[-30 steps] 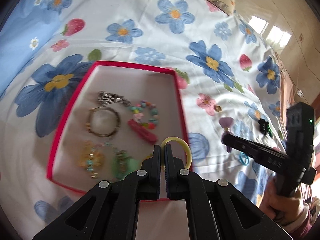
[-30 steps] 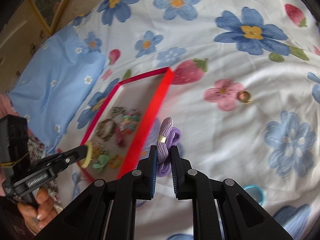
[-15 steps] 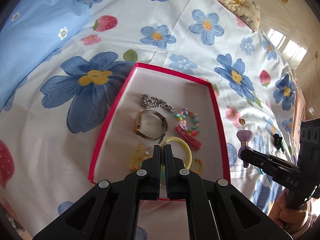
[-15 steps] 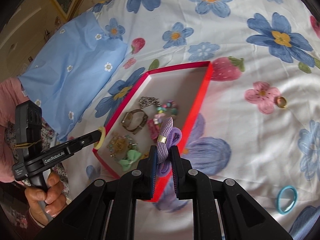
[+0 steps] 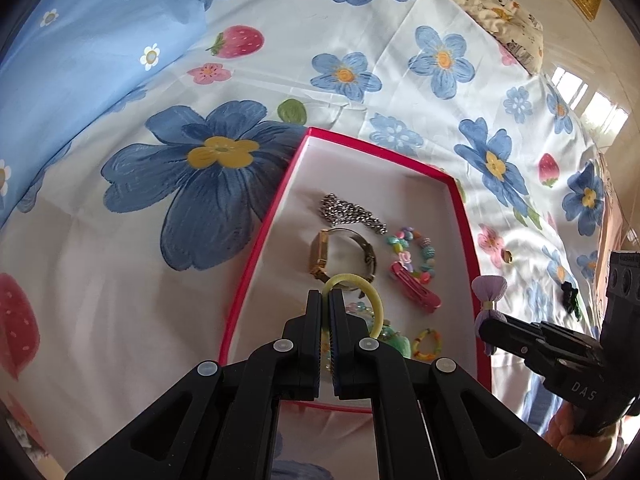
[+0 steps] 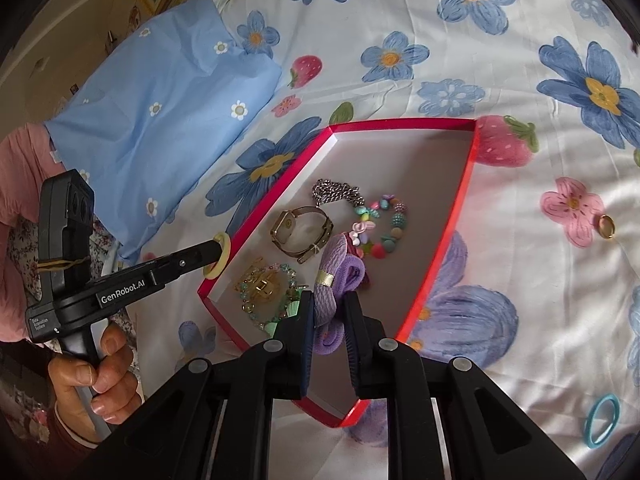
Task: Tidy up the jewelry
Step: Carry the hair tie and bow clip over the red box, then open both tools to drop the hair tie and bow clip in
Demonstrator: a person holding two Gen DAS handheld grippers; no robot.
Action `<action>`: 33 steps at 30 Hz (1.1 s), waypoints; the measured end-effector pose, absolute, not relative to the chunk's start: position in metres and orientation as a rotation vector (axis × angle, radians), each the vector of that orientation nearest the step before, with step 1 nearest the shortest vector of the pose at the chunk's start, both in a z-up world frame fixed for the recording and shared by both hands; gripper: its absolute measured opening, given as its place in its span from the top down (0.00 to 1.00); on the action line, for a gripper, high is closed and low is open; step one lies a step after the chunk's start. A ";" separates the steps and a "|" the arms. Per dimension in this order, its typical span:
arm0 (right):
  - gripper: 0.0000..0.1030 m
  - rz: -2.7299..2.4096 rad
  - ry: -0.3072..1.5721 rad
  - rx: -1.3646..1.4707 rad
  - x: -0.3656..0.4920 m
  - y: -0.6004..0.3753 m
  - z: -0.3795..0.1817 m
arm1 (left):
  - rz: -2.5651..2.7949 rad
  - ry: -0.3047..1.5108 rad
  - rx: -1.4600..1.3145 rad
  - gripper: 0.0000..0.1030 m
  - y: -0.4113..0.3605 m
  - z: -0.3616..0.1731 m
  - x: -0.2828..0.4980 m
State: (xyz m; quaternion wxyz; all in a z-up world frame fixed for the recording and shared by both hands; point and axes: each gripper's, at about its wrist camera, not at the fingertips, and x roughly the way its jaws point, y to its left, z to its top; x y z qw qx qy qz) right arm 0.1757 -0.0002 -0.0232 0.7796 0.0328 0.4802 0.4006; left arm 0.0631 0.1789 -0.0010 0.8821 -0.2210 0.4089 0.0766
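Left wrist view: the red tray lies on the flowered sheet, running from centre toward 5 o'clock. On its white floor sit a silver chain, a gold watch just below it, a beaded bracelet at the watch's 3 o'clock and a pink hair clip under the beads. A green bow clip and a small rainbow ring lie nearer the camera. The left gripper hangs over the tray's near half, its tongs pressed together on a yellow hair tie, whose loop stands out toward 1 o'clock.

At 4 o'clock the right gripper reaches to the tray's right rim with a purple bow hair tie between its tongs. Beyond that rim, at 3 o'clock, a gold ring rests on a pink printed flower, and a dark green clip lies farther right.

From the right wrist view, the right gripper is clamped on the purple bow hair tie, tongs a little apart around the fabric, above the tray. The left gripper comes in from 9 o'clock, gripped by a hand, with the yellow hair tie at the tray's left rim. A gold beaded piece lies in the near corner. A blue pillowcase sits at 10 o'clock, and a teal hair tie lies on the sheet at 4 o'clock.
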 end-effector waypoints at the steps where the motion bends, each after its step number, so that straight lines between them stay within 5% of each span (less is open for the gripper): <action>1: 0.84 0.866 1.041 0.066 0.177 0.002 -0.025 | 0.165 0.854 -0.459 0.97 0.180 -0.002 0.065; 20: 0.80 0.844 1.092 -0.105 0.184 0.042 -0.055 | 0.234 0.931 -0.421 0.97 0.189 -0.040 0.104; 33: 0.69 0.855 1.093 -0.093 0.185 0.043 -0.054 | 0.232 0.935 -0.434 0.81 0.191 -0.046 0.104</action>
